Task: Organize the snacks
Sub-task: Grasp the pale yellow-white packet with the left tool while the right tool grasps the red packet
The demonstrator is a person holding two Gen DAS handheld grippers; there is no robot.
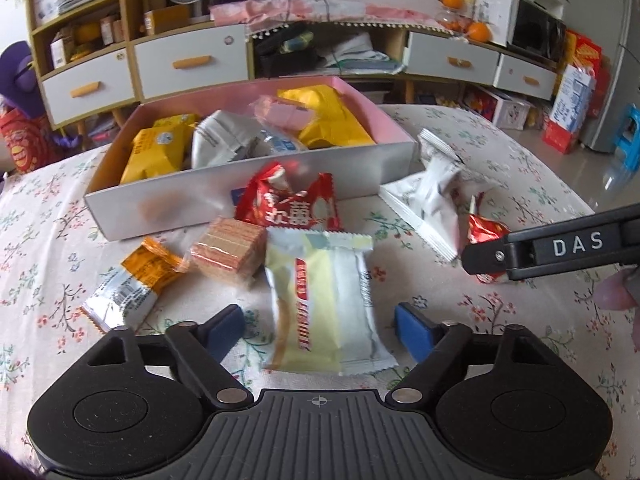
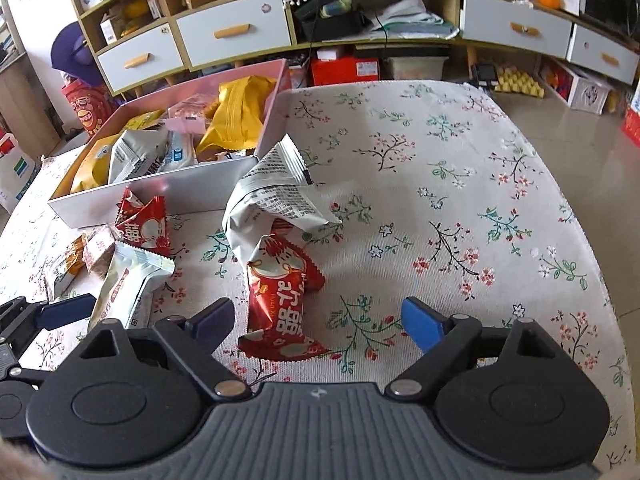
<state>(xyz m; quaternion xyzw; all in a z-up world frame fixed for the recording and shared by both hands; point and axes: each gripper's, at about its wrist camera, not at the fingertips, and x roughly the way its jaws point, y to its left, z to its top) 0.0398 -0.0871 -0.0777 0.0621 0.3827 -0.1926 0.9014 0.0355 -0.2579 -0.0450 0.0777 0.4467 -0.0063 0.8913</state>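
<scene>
A pink-lined box [image 1: 248, 188] [image 2: 192, 184] on the floral tablecloth holds several yellow, grey and pink snack packs. My left gripper [image 1: 320, 330] is open, its blue pads on either side of a pale yellow and white packet [image 1: 324, 304] [image 2: 128, 292] lying on the cloth. My right gripper [image 2: 318, 322] is open over a red packet [image 2: 280, 300] [image 1: 486, 236], which lies nearer its left pad. A second red packet [image 1: 292, 204] [image 2: 144, 224], a wafer pack [image 1: 228, 252], an orange and white pack [image 1: 128, 284] and a white crumpled packet [image 1: 432, 188] [image 2: 272, 196] lie loose in front of the box.
A cabinet with white drawers [image 1: 188, 64] [image 2: 232, 32] stands behind the table. The table's right edge [image 2: 592, 240] drops to a tiled floor. My right gripper's black arm [image 1: 560, 244] reaches in from the right in the left wrist view.
</scene>
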